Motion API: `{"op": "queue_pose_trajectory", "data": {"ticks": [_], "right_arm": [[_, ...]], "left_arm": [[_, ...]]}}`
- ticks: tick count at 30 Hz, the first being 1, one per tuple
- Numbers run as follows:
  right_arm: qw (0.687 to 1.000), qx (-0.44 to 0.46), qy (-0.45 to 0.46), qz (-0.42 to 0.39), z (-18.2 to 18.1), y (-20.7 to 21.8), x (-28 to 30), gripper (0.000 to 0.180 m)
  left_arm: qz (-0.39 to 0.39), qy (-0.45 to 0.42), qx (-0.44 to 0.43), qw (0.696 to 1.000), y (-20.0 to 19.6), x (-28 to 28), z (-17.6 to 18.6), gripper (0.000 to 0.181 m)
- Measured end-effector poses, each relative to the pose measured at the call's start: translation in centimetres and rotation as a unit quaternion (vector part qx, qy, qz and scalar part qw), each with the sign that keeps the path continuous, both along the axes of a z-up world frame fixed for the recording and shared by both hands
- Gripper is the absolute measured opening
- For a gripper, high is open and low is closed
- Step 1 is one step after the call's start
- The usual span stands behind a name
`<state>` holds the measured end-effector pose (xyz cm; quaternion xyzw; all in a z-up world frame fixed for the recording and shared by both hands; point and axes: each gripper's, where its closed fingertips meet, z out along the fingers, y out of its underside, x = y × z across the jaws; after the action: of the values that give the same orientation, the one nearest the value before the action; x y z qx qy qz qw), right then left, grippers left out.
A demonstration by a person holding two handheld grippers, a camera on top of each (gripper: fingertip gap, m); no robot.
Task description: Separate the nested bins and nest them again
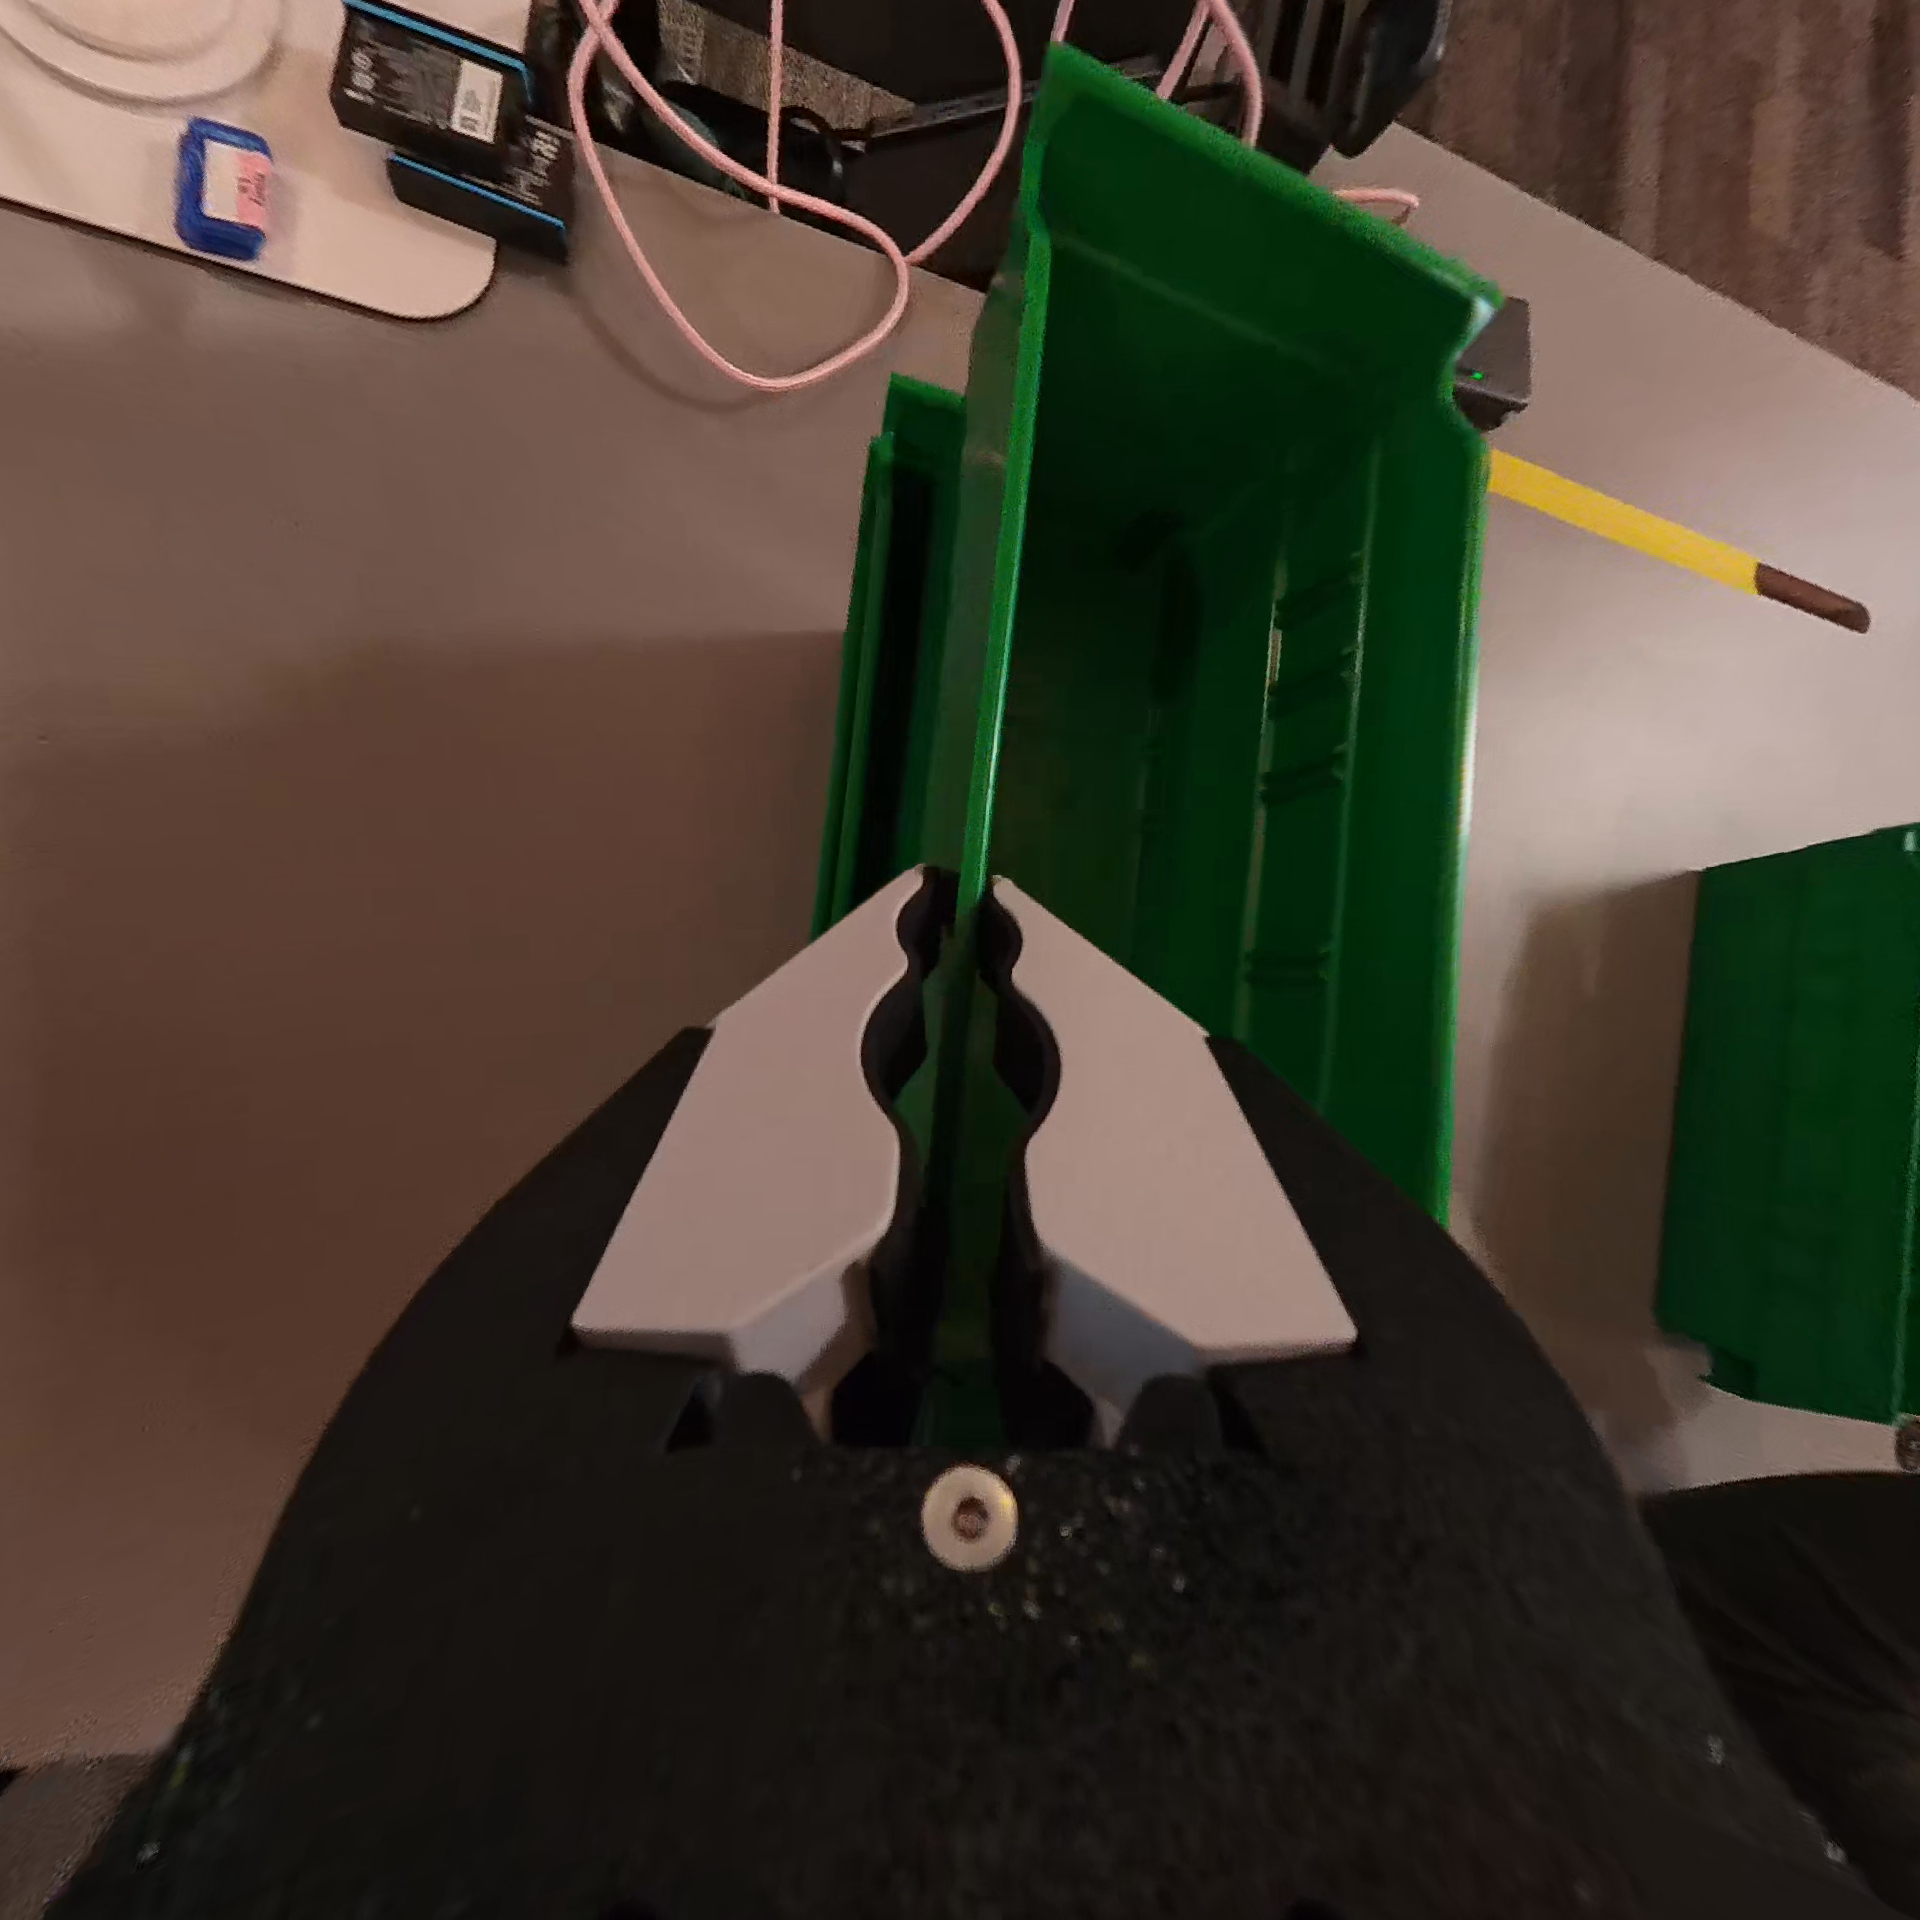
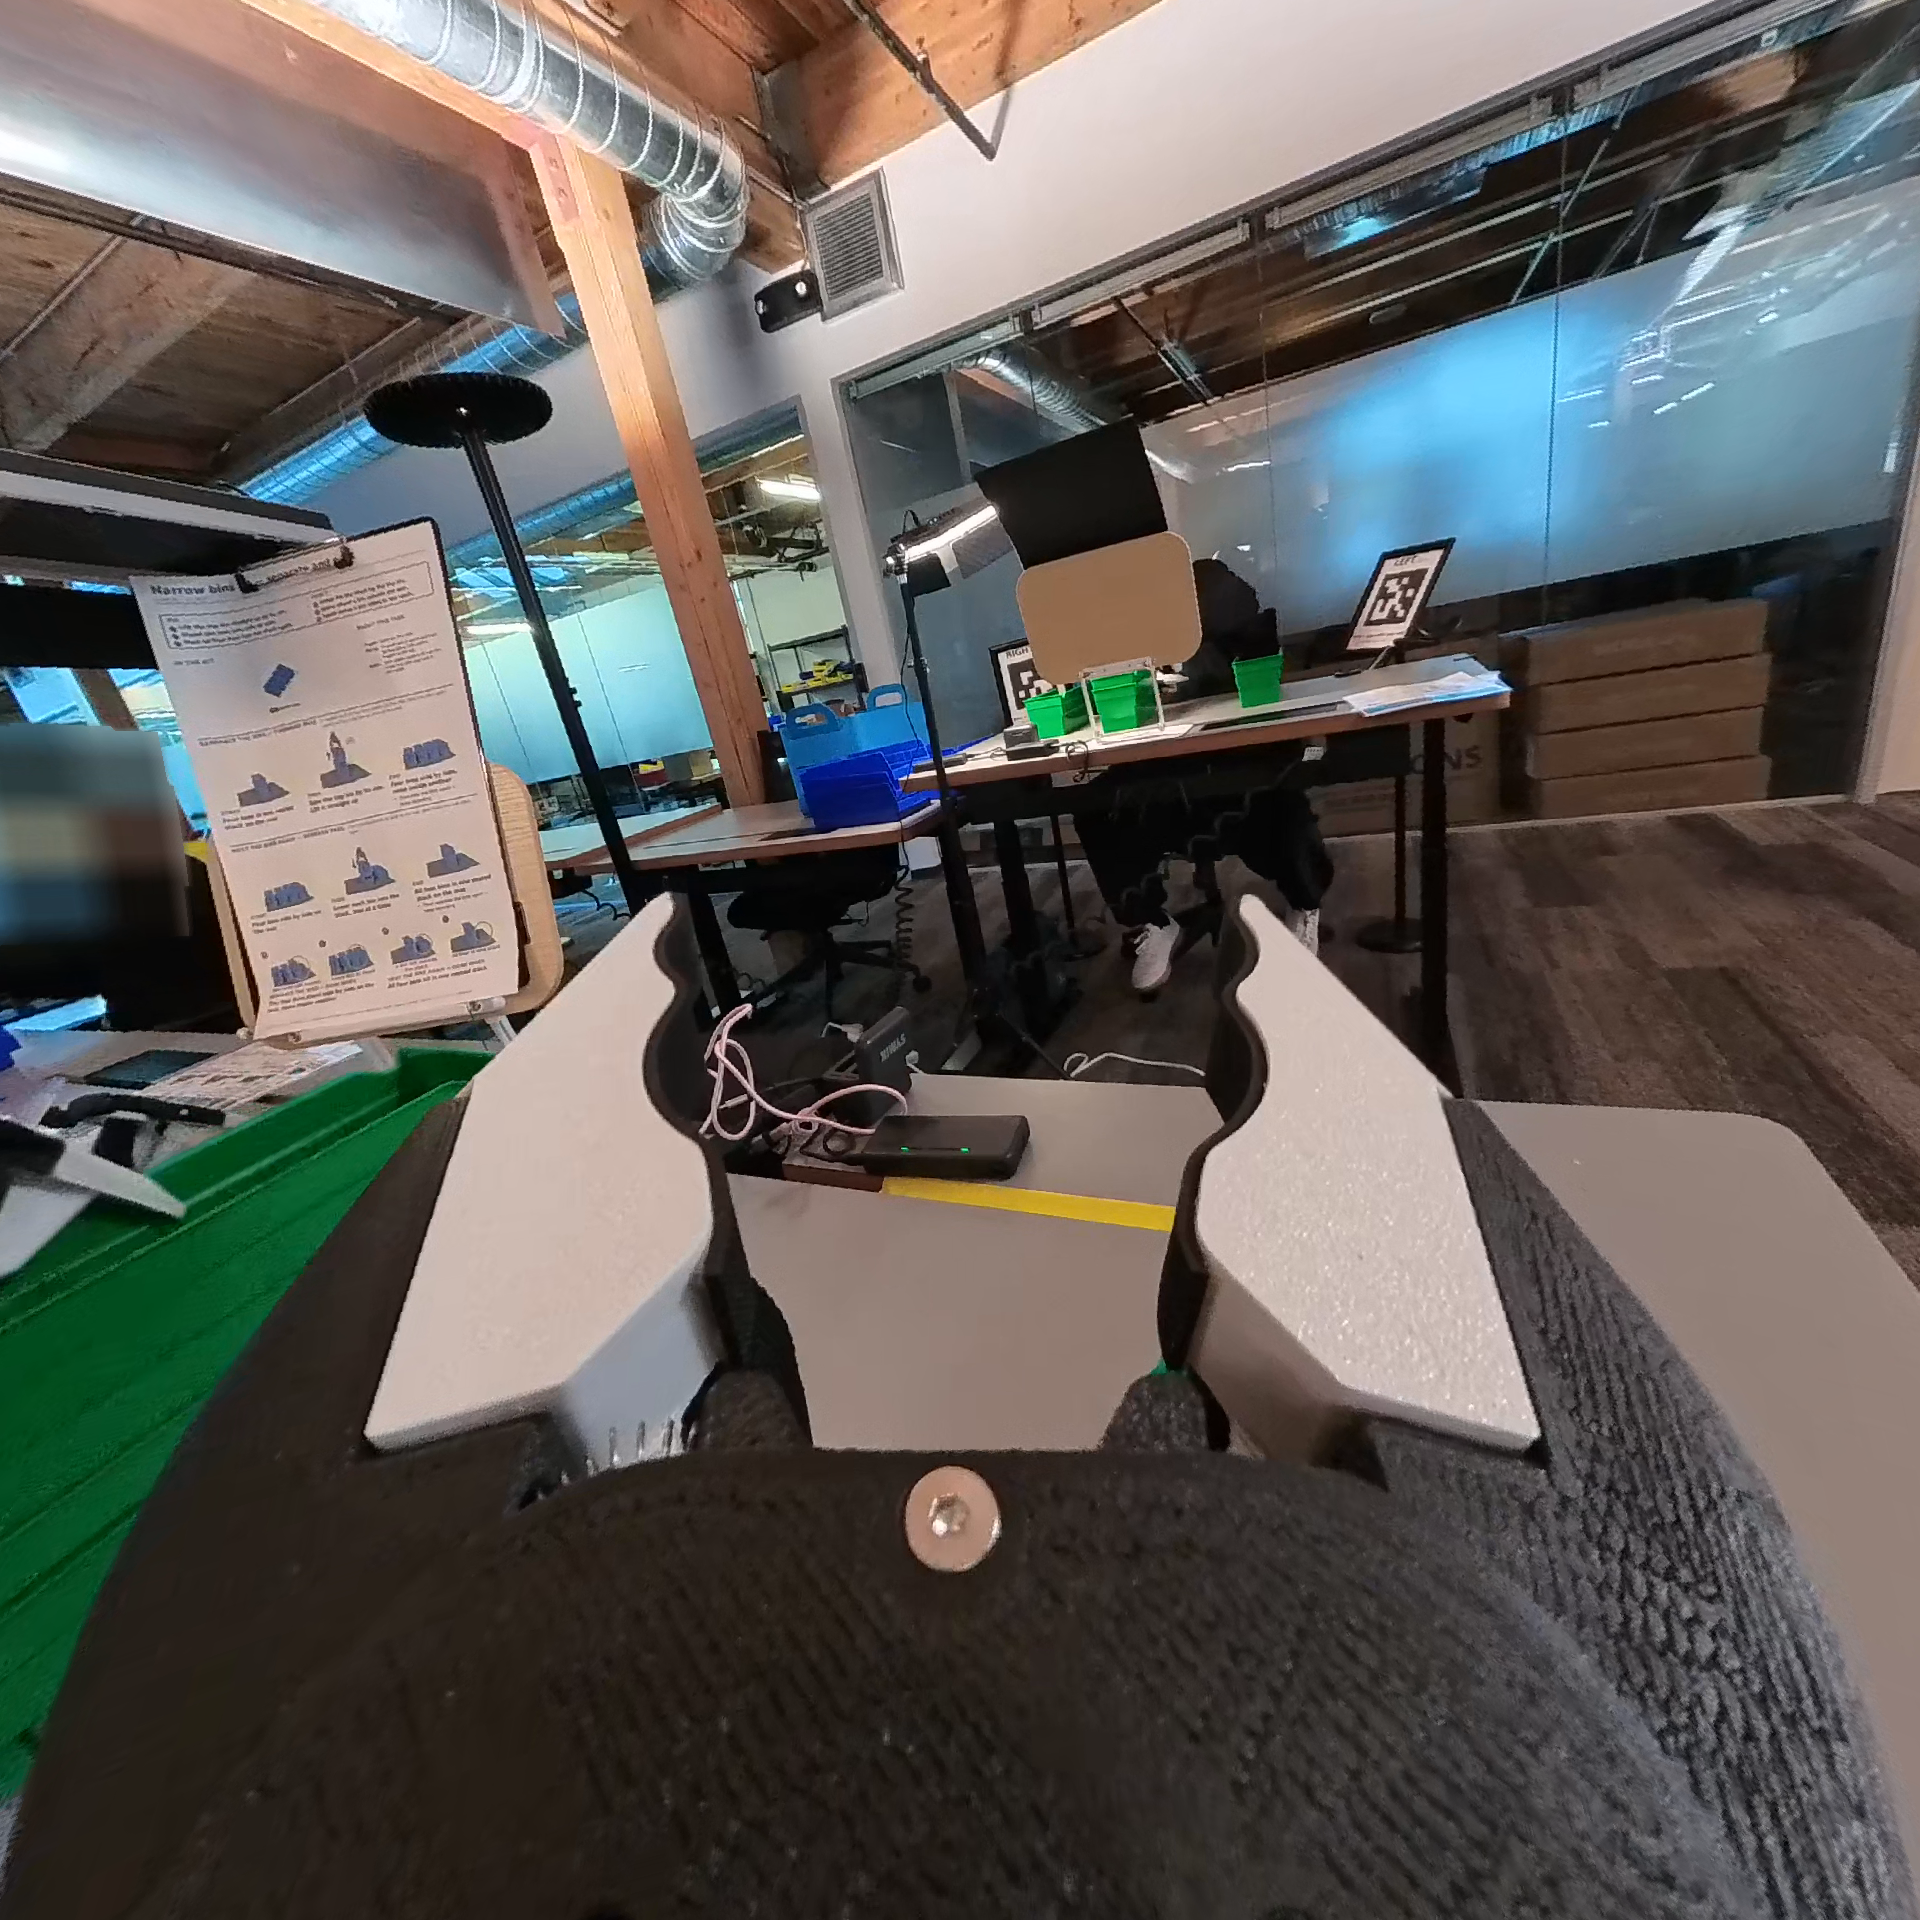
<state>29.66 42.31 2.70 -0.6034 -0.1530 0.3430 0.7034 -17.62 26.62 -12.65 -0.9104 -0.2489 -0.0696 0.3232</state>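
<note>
A green bin [image 1: 1195,644] was held by its long side wall in the left gripper [image 1: 961,894], whose grey fingers [image 1: 790,1122] pinched the thin wall between them, in the left wrist view. The bin's open inside, with ribbed walls, faced the camera, and it stood just over or on a second green bin [image 1: 883,665], whose rim showed at its left side; whether the two touched could not be told. A third green bin [image 1: 1808,1122] lay apart at the right edge of the grey table [image 1: 416,727]. Beyond the held bin a yellow strip with a brown tip [image 1: 1662,556] lay on the table, with a looped pink cable [image 1: 748,208], two black battery packs with blue trim [image 1: 457,125] and a small blue case [image 1: 223,187] near the far edge.

In the right wrist view the right gripper [image 2: 951,966] hung over the table [image 2: 987,1330] with its fingers [image 2: 582,1174] spread wide and nothing between them. A green bin [image 2: 156,1351] filled the lower left of that view, beside the gripper. Ahead lay the yellow strip [image 2: 1029,1205], a black device with green lights [image 2: 945,1143] and the pink cable [image 2: 738,1081]. An instruction sheet on a clipboard [image 2: 332,790] stood at the left. Farther back a seated person [image 2: 1205,810] sat at another table carrying small green bins [image 2: 1122,696], with blue bins [image 2: 852,790] on a nearer table.
</note>
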Motion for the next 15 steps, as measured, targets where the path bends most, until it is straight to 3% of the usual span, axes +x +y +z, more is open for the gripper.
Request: {"op": "queue_pose_trajectory", "data": {"ticks": [8,15], "right_arm": [[1.0,-0.002,0.001,0.0,-0.1,0.2,0.0,0.099],[1.0,-0.005,-0.012,-0.006,-0.4,0.4,-0.5,0.099]], "left_arm": [[0.001,-0.057,0.034,0.998,0.1,-0.7,-2.6,0.002],[-0.005,0.033,0.015,0.999,-0.5,-0.2,-2.5,0.003]]}}
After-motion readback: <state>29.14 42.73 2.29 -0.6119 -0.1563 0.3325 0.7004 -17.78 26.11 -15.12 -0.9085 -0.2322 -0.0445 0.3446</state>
